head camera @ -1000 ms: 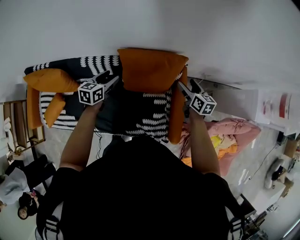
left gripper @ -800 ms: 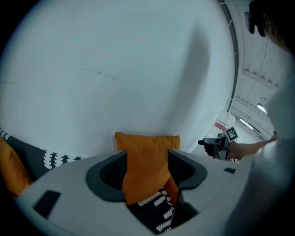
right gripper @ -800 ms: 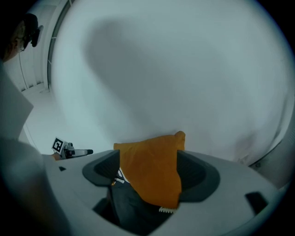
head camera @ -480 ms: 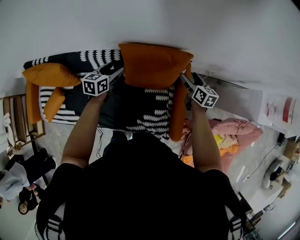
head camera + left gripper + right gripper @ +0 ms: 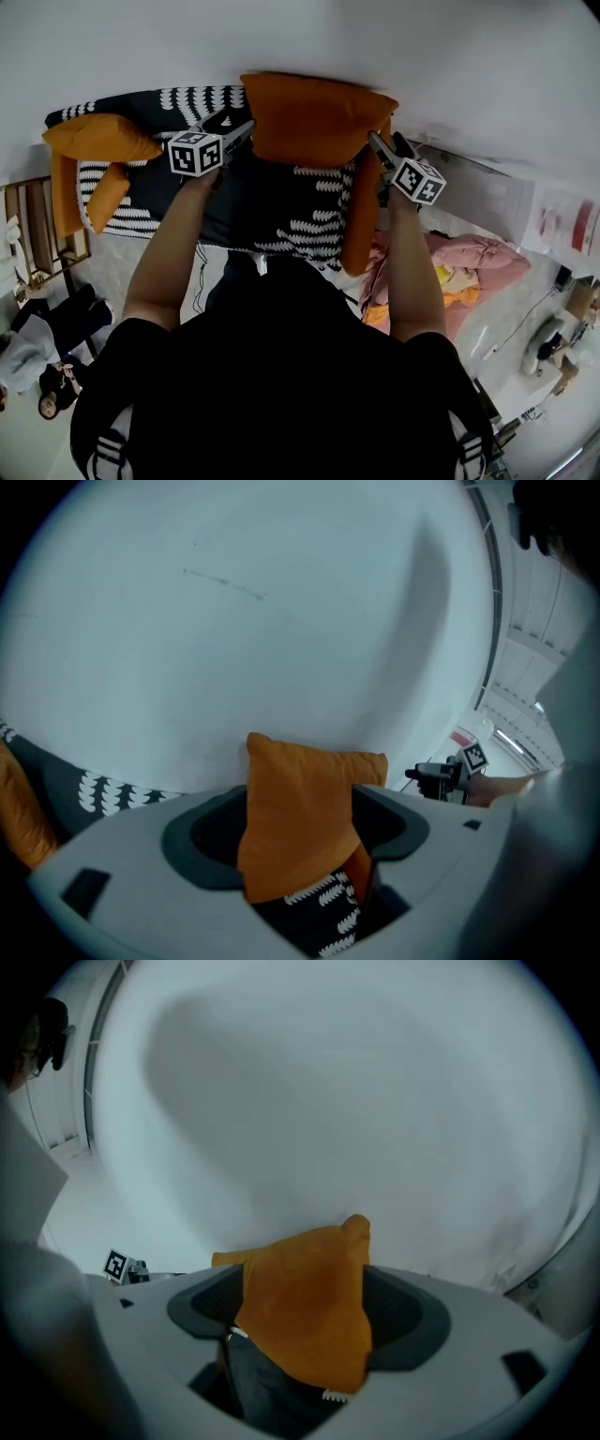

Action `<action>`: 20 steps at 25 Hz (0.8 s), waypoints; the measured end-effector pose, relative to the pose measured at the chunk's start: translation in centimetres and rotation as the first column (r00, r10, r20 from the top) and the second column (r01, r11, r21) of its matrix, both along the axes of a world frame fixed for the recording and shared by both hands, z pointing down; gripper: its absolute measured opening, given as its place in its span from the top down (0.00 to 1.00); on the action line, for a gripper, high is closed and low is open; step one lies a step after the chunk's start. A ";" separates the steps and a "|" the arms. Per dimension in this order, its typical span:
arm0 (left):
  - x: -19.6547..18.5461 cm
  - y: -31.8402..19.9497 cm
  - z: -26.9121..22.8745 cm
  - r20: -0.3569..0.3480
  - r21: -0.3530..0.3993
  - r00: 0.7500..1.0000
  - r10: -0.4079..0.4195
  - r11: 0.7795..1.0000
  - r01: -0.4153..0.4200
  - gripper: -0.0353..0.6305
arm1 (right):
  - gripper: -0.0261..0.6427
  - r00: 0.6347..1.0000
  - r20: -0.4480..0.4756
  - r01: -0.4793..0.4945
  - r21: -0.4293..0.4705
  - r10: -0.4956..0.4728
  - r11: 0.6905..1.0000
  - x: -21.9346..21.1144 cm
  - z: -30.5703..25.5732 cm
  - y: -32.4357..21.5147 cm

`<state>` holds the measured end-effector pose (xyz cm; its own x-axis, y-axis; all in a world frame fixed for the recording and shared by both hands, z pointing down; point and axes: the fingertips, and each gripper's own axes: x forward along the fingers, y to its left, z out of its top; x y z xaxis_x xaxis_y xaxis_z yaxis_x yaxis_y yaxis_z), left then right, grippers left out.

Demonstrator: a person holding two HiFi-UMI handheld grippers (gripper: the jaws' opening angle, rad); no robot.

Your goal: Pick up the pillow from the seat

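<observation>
An orange pillow (image 5: 314, 117) hangs over the dark patterned sofa seat (image 5: 281, 216), close to the white wall. My left gripper (image 5: 246, 131) has the pillow's left corner between its jaws. Those jaws are opening, and in the left gripper view the pillow (image 5: 300, 817) still fills the gap of the left gripper (image 5: 300, 841) and touches both pads. My right gripper (image 5: 375, 142) is shut on the pillow's right corner. The right gripper view shows the pillow (image 5: 305, 1307) bunched between that right gripper's (image 5: 305, 1321) pads.
Two more orange cushions (image 5: 98, 139) (image 5: 106, 214) lie at the sofa's left end. An orange bolster (image 5: 356, 220) runs along its right side. Pink bedding (image 5: 469, 262) lies on the floor to the right, and a wooden rack (image 5: 37, 248) stands at the left.
Both grippers have carried the pillow up and away from me, nearer to the wall. The left gripper has moved a little to the right.
</observation>
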<state>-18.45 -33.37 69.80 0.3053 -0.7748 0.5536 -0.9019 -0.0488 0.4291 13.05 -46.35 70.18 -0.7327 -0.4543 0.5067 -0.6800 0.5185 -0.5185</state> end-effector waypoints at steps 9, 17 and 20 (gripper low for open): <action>-0.3 -1.8 1.3 -0.054 0.025 0.998 -0.036 0.999 0.037 0.36 | 0.37 1.000 0.014 -0.003 0.000 0.003 1.000 -0.8 1.6 -1.4; -1.0 -4.5 3.4 -0.122 0.015 0.990 -0.076 0.997 0.079 0.32 | 0.36 0.999 0.038 -0.006 -0.015 0.007 1.000 -2.6 3.1 -2.8; -0.6 -5.5 4.0 -0.130 0.010 0.989 -0.069 0.997 0.070 0.30 | 0.36 0.999 0.040 -0.007 -0.022 0.008 1.000 -3.2 3.6 -3.2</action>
<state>-19.01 -38.84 73.83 0.3191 -0.8041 0.5015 -0.8399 0.0051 0.5427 9.83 -49.54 73.82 -0.7495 -0.4486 0.4868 -0.6619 0.5018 -0.5568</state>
